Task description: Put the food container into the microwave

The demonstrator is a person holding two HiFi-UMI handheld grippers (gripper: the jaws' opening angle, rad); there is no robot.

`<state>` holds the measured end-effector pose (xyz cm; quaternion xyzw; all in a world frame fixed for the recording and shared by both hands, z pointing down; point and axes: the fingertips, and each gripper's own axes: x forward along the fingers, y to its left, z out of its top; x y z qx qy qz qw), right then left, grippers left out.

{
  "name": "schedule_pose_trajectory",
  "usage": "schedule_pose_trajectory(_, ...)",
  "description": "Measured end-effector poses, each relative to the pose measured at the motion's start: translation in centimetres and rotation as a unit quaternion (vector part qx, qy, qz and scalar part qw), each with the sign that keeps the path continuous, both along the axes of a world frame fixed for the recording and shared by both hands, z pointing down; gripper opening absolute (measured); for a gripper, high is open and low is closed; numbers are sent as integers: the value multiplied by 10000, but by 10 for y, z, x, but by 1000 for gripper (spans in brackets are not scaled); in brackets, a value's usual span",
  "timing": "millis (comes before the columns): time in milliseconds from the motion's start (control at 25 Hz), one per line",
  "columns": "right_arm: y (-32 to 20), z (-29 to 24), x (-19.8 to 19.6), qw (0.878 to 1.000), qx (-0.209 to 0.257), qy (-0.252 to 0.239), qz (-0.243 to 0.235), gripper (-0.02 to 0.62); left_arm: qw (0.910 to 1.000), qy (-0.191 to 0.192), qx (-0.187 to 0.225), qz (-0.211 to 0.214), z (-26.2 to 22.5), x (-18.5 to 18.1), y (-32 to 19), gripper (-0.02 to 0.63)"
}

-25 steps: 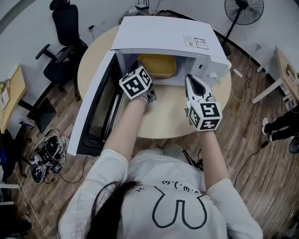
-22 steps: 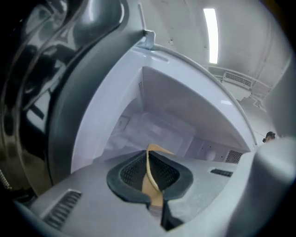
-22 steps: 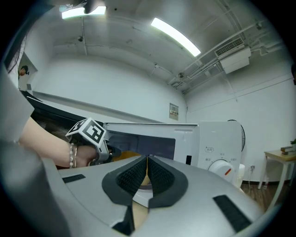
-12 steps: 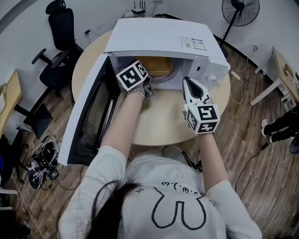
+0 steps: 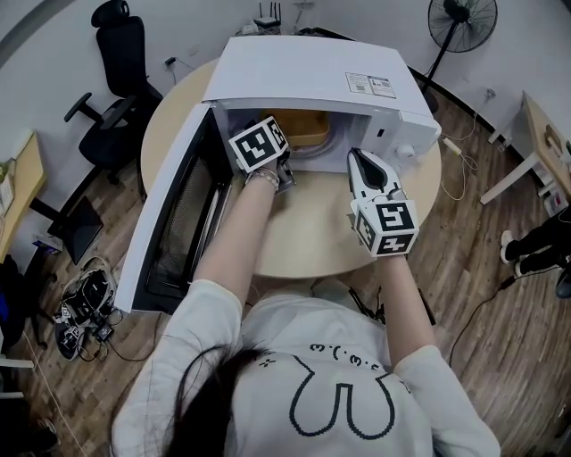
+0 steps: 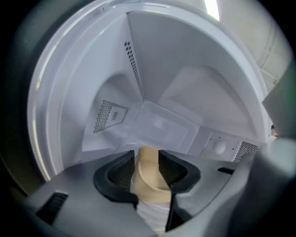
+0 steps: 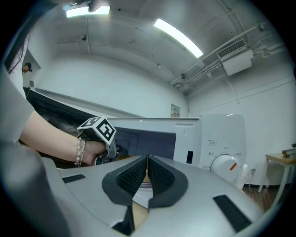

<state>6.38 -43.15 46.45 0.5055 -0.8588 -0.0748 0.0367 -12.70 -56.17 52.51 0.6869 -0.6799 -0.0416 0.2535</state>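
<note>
The yellow food container [image 5: 303,128] sits inside the open white microwave [image 5: 312,76]; the microwave's roof hides most of it. My left gripper [image 5: 285,170] reaches into the cavity. In the left gripper view that gripper [image 6: 148,164] is shut on the container's beige rim [image 6: 147,173], with the white cavity walls [image 6: 185,92] behind. My right gripper [image 5: 359,157] hovers outside, in front of the control panel. It is shut, with nothing between its fingers [image 7: 147,166]. The right gripper view shows the dial [image 7: 223,165] and the left hand by the opening.
The microwave door [image 5: 174,223] hangs open to the left, past the edge of the round wooden table [image 5: 312,232]. An office chair [image 5: 111,98] stands at the back left, a fan [image 5: 468,22] at the back right. Cables [image 5: 85,303] lie on the floor at the left.
My left gripper has pushed the container a little deeper into the microwave. The right gripper has hardly moved.
</note>
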Motion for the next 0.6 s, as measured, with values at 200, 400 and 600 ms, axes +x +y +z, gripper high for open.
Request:
schedule_pose_trajectory(200, 7, -17, -1, 9999, -94, -14, -32, 32, 9998, -145, -122, 21, -3, 1, 14, 155)
schedule_pose_trajectory(400, 13, -39, 0, 9997, -216, -66, -32, 32, 9995, -121, -290, 2, -12, 3, 30, 155)
schedule_pose_trajectory(600, 20, -57, -2, 9991, -401, -130, -61, 32, 9986, -151, -505, -47, -20, 0, 47, 155)
